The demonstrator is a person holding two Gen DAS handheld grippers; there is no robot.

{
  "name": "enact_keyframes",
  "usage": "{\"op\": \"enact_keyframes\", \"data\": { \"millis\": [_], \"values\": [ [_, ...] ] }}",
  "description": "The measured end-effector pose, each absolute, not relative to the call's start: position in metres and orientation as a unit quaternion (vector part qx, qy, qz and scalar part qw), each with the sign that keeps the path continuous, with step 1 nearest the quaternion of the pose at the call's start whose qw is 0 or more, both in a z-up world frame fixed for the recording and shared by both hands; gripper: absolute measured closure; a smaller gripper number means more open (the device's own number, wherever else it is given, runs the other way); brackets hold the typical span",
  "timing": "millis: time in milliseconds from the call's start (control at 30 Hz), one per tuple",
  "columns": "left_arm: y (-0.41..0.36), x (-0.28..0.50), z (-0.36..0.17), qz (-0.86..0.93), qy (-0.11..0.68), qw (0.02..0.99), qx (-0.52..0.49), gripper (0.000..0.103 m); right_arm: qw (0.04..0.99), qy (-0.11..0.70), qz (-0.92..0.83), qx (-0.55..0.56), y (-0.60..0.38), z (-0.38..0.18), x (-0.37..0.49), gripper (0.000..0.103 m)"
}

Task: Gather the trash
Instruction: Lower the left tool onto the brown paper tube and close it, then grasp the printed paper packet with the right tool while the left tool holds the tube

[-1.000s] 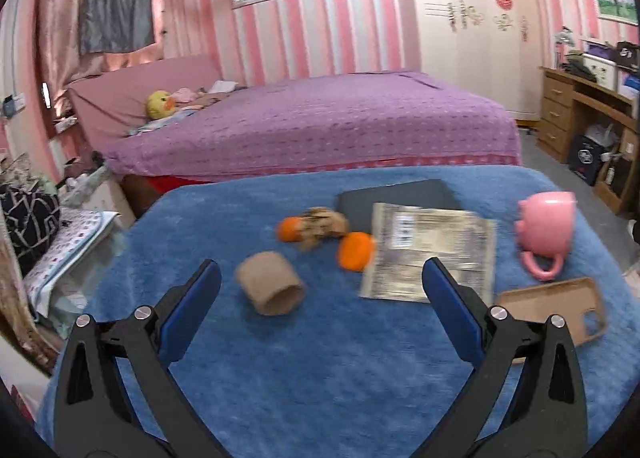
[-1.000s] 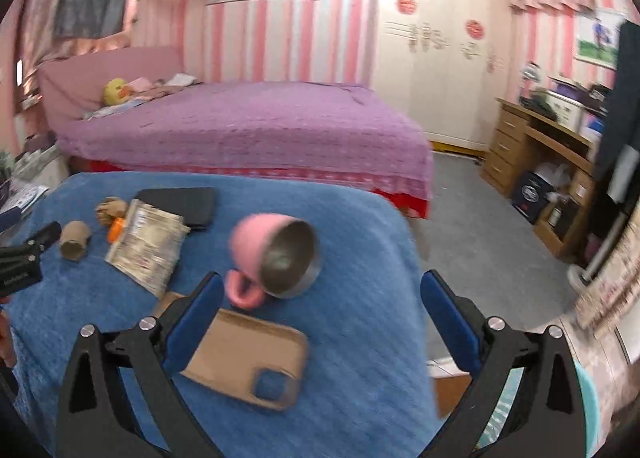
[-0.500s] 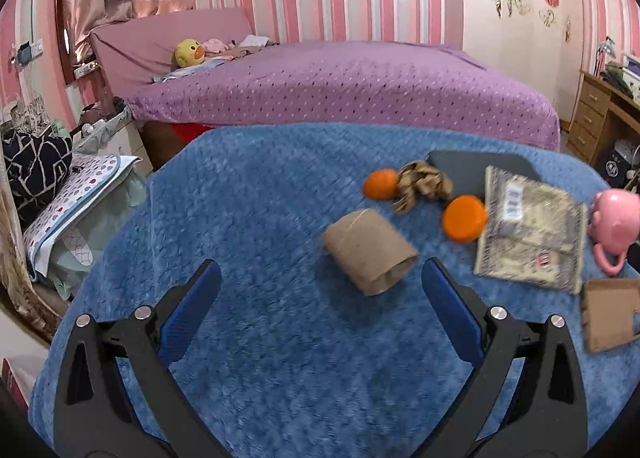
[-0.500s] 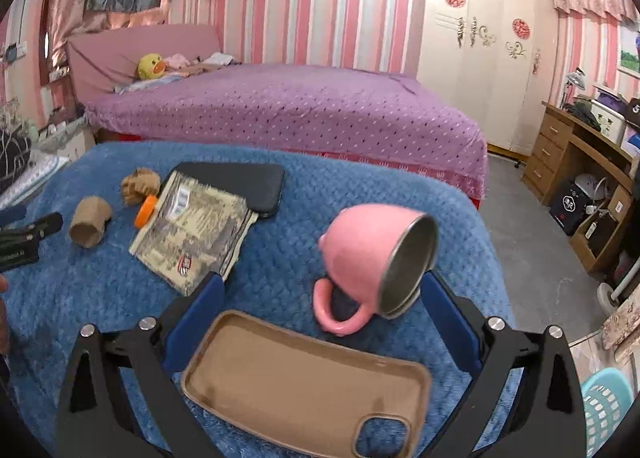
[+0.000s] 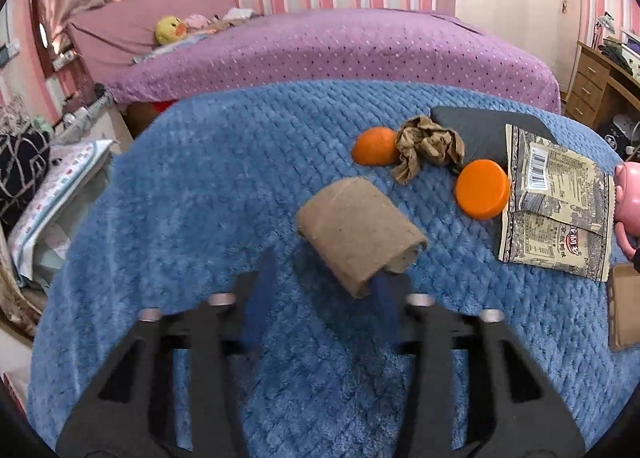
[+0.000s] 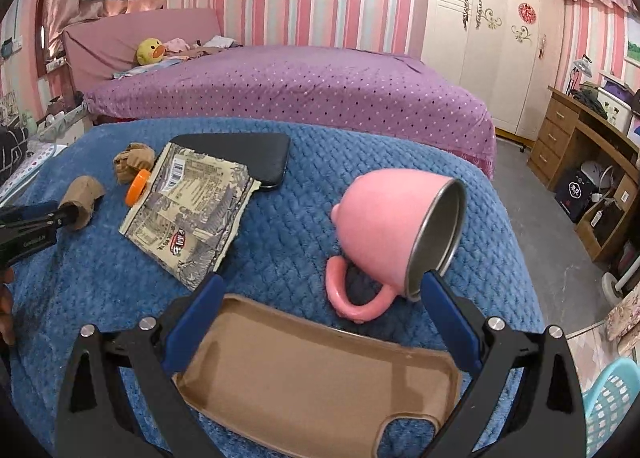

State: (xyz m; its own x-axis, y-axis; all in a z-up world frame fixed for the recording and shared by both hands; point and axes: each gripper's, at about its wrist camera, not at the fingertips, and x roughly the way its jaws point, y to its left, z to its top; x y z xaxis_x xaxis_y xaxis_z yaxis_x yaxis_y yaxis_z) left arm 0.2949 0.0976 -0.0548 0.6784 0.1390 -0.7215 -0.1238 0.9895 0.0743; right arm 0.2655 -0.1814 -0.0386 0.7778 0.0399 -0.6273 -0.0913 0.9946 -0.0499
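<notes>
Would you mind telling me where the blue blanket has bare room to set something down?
The widest bare patch on the blue blanket lies left of the cardboard tube, toward the bed-side edge. A second strip runs between the black phone and the pink mug. It is crowded around the crumpled paper, orange cap and snack wrapper.

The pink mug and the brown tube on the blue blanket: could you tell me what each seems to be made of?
Pink mug: likely a matte pink shell, plastic or coated, around a steel liner; the inside is grey and shiny.
Brown tube: raw cardboard, going by its dull fibrous surface and thin, dented wall.
</notes>
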Motion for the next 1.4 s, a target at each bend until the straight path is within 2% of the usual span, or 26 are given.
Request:
{"op": "enact_keyframes", "data": {
  "millis": [33, 67, 167, 233, 667, 800, 1133, 1167, 1200, 1233, 1300, 1400],
  "values": [
    [0.100, 0.294, -0.054, 0.068, 0.395, 0.916, 0.003, 0.084, 0.942, 0.332, 0.038, -0.037, -0.180, -0.039, 0.266, 0.006],
    [0.101, 0.294, -0.054, 0.067, 0.393, 0.917, -0.001, 0.088, 0.942, 0.333, 0.040, -0.034, -0.179, -0.039, 0.267, 0.007],
    [0.105, 0.289, -0.048, 0.075, 0.379, 0.922, -0.005, 0.097, 0.942, 0.331, 0.041, -0.035, -0.169, -0.038, 0.274, 0.007],
    [0.106, 0.287, -0.044, 0.078, 0.373, 0.925, -0.002, 0.099, 0.942, 0.328, 0.049, -0.044, -0.159, -0.035, 0.277, 0.007],
    [0.132, 0.276, -0.028, 0.093, 0.352, 0.931, -0.016, 0.101, 0.947, 0.301, 0.071, -0.085, -0.118, -0.016, 0.274, 0.012],
    [0.134, 0.275, -0.028, 0.088, 0.353, 0.931, -0.021, 0.101, 0.937, 0.325, 0.093, -0.086, -0.104, -0.024, 0.288, 0.018],
    [0.138, 0.272, -0.026, 0.085, 0.356, 0.930, -0.025, 0.101, 0.910, 0.394, 0.126, -0.019, -0.111, -0.053, 0.343, 0.021],
    [0.138, 0.272, -0.026, 0.083, 0.357, 0.930, -0.026, 0.101, 0.909, 0.395, 0.132, -0.021, -0.110, -0.055, 0.344, 0.028],
    [0.137, 0.272, -0.026, 0.083, 0.358, 0.930, -0.025, 0.101, 0.908, 0.395, 0.137, -0.022, -0.109, -0.057, 0.345, 0.042],
    [0.136, 0.272, -0.026, 0.083, 0.358, 0.930, -0.021, 0.101, 0.908, 0.395, 0.141, -0.022, -0.108, -0.059, 0.343, 0.047],
    [0.132, 0.270, -0.024, 0.084, 0.356, 0.931, -0.014, 0.101, 0.911, 0.386, 0.146, -0.021, -0.108, -0.058, 0.338, 0.064],
    [0.129, 0.267, -0.021, 0.082, 0.354, 0.932, -0.015, 0.101, 0.917, 0.368, 0.154, -0.013, -0.115, -0.050, 0.326, 0.082]
  ]
}}
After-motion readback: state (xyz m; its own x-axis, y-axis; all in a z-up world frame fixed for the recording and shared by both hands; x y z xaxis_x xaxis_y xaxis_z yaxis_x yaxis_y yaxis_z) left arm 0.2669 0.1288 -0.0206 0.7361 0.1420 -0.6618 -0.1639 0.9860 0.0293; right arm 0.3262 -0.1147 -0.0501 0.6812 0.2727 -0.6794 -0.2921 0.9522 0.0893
